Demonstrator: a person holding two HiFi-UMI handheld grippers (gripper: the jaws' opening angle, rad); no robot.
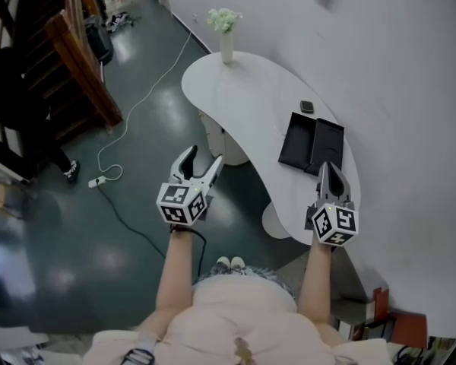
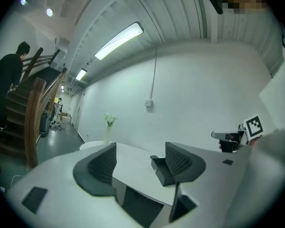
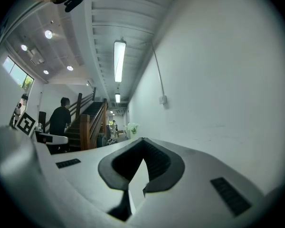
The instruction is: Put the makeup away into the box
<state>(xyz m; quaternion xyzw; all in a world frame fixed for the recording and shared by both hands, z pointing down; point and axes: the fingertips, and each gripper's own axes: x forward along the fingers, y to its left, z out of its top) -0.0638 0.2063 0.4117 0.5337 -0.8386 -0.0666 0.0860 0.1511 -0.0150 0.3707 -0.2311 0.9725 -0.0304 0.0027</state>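
Observation:
A black box (image 1: 311, 144) lies open on the white curved table (image 1: 235, 90), with a small dark flat makeup case (image 1: 307, 106) just beyond it. My left gripper (image 1: 204, 157) hangs over the floor to the left of the table, its jaws wide apart and empty. In the left gripper view the gripper (image 2: 140, 159) points level at the box (image 2: 160, 169). My right gripper (image 1: 331, 169) hovers at the table's near end, just short of the box, with its jaws together. In the right gripper view the tips (image 3: 142, 144) meet and hold nothing.
A white vase of flowers (image 1: 226, 36) stands at the table's far end. A white wall runs along the right. On the dark floor lie a white cable (image 1: 140, 101) and a power strip (image 1: 97, 181). A person (image 2: 7, 80) stands on the wooden stairs (image 1: 76, 59) at left.

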